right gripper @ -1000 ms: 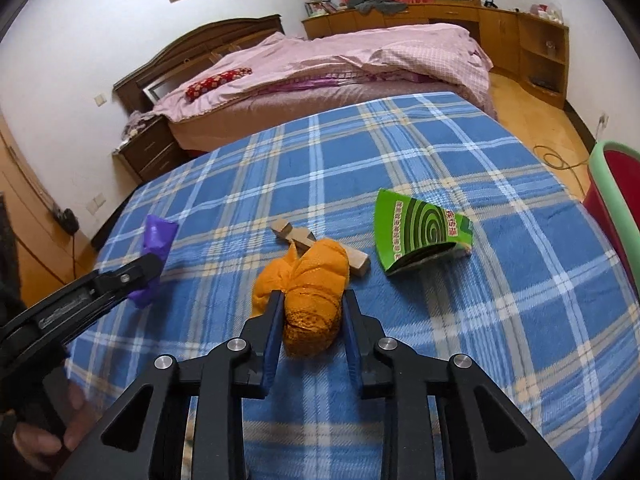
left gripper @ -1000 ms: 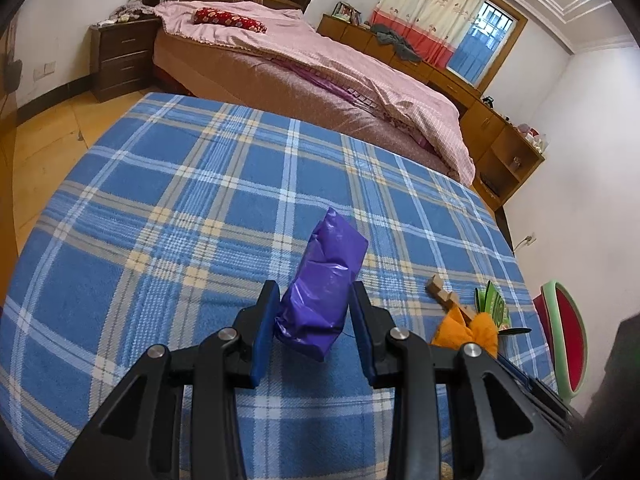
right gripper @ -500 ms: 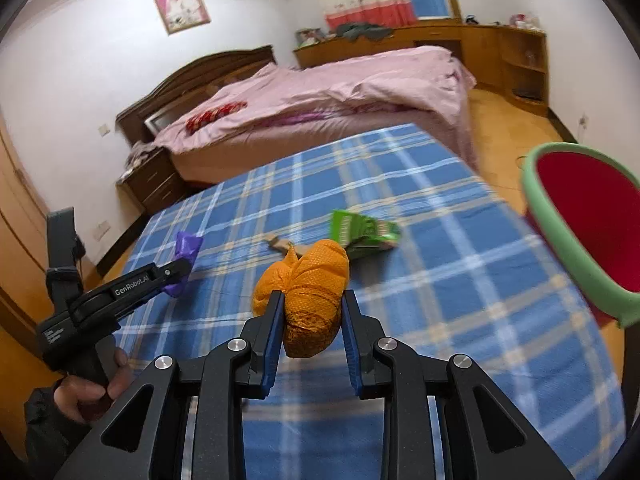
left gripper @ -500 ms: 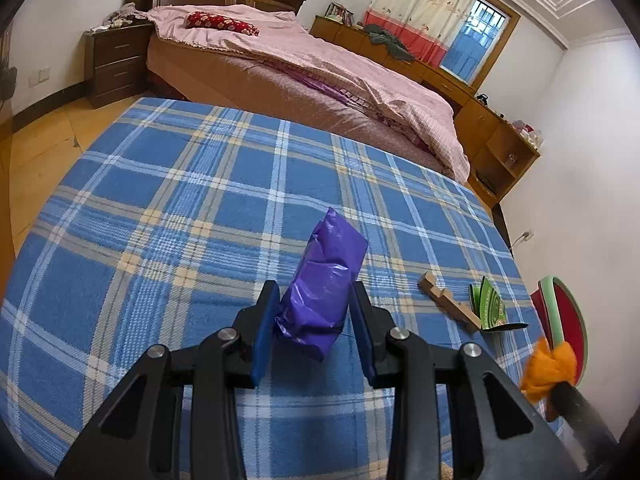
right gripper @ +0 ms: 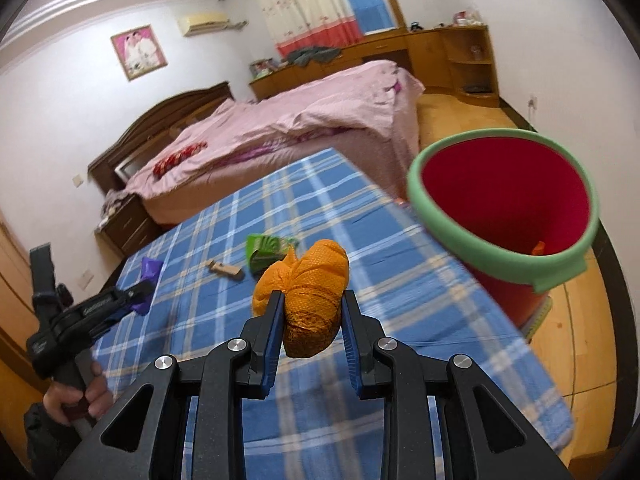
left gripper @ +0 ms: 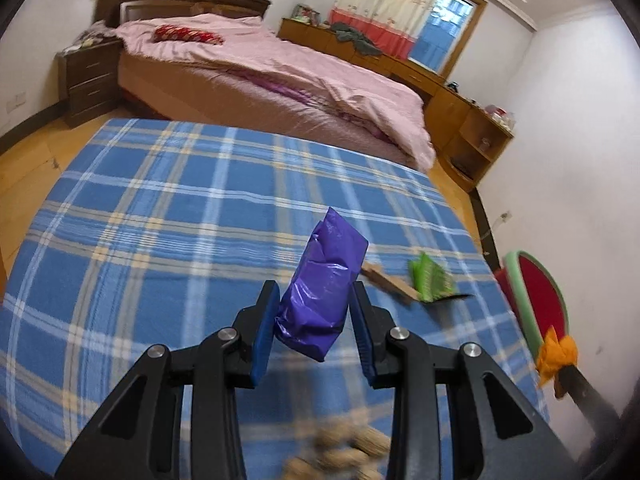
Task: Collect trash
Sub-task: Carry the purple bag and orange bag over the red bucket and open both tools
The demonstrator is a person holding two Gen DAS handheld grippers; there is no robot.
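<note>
My left gripper (left gripper: 314,322) is shut on a crumpled purple plastic bag (left gripper: 322,284), held above the blue plaid blanket (left gripper: 160,232). My right gripper (right gripper: 312,324) is shut on an orange mesh bundle (right gripper: 312,288), lifted near the blanket's right edge, short of the red bin with a green rim (right gripper: 500,208). In the left wrist view the orange bundle (left gripper: 554,356) and the bin (left gripper: 536,300) show at the right. A green printed wrapper (right gripper: 266,250) and a wooden piece (right gripper: 224,268) lie on the blanket. The left gripper (right gripper: 136,292) with its purple bag (right gripper: 150,270) appears at the left of the right wrist view.
A bed with pink covers (left gripper: 280,76) stands behind the blanket, a dark nightstand (left gripper: 86,76) at its left. Wooden cabinets (left gripper: 460,120) line the far wall. Blurred brown lumps (left gripper: 344,456) lie at the blanket's near edge. A person's hand (right gripper: 76,396) grips the left tool's handle.
The right gripper has carried the orange bundle up and rightward off the blanket toward the bin. The left gripper has drifted right with the purple bag; the wrapper and wood now sit nearer it.
</note>
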